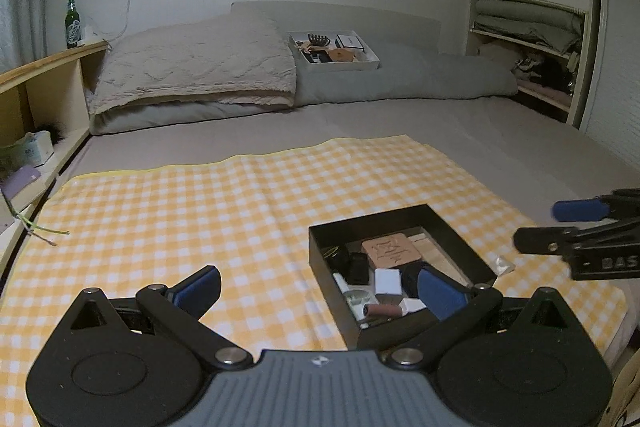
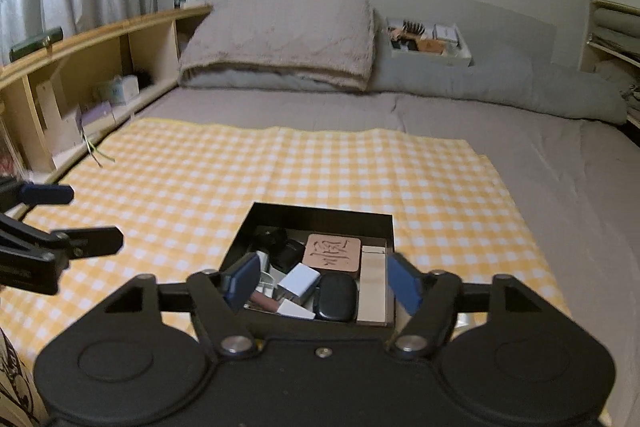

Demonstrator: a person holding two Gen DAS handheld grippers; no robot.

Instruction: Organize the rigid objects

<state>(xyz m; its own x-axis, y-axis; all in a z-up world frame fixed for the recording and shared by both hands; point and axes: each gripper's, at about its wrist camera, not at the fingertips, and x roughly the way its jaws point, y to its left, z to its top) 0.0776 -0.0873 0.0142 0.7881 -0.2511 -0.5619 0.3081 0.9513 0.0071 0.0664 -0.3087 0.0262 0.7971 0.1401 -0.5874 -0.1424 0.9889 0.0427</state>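
A black open box (image 1: 456,231) (image 2: 320,215) sits on a yellow checked cloth (image 1: 200,211) (image 2: 200,179) on the bed. It holds several small items: a tan square coaster (image 1: 391,251) (image 2: 333,252), a white block (image 1: 387,281) (image 2: 298,283), a black case (image 2: 336,297), a brown tube (image 1: 385,311). My left gripper (image 1: 320,287) is open and empty, its right finger over the box's near left part. My right gripper (image 2: 322,281) is open and empty, just above the box's near edge. The right gripper also shows in the left wrist view (image 1: 556,227).
A white tray (image 1: 340,65) (image 2: 432,57) with more small items rests on the grey duvet at the bed's head. A beige blanket (image 1: 192,67) lies folded beside it. A wooden shelf (image 2: 92,43) with a green bottle (image 1: 72,23) runs along the left. A small clear wrapper (image 1: 503,264) lies right of the box.
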